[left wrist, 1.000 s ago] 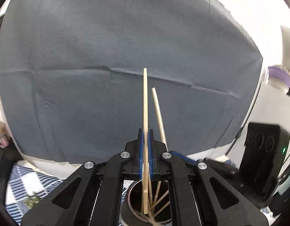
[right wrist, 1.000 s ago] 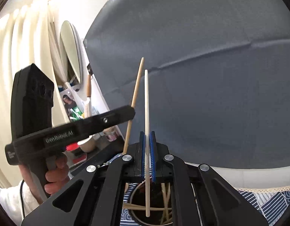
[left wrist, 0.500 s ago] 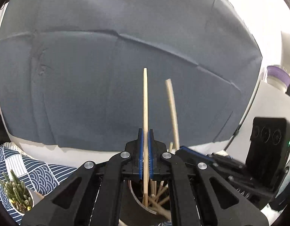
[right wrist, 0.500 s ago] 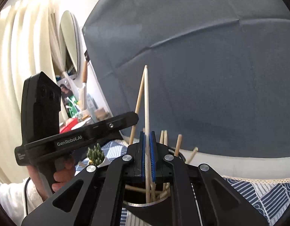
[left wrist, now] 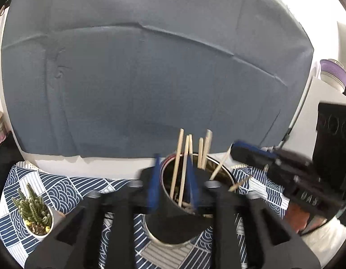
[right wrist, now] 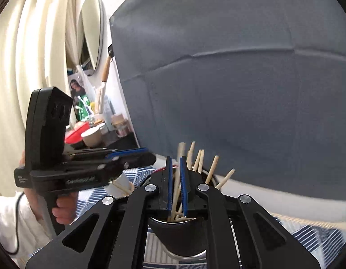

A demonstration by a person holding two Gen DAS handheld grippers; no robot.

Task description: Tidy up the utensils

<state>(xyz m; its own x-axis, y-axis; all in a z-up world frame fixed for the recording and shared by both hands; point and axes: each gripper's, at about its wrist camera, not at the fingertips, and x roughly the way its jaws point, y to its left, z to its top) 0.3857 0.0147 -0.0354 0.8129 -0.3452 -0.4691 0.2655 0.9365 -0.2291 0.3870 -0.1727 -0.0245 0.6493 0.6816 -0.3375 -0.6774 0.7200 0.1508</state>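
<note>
My left gripper [left wrist: 173,183] has its jaws spread wide and holds nothing; my right gripper [right wrist: 175,183] is parted too, a chopstick [right wrist: 178,177] standing loose in the gap, let go so it can settle. Both hover right over the cup [left wrist: 173,219], because that is where the sticks belong. The chopsticks [left wrist: 191,154] stand upright or lean on the rim, ends fanned above it: I count about seven in the left view (motion blur makes it uncertain). One cup, on a blue patterned cloth [left wrist: 60,186]; one small potted cactus [left wrist: 36,215] sits well apart at the left.
</note>
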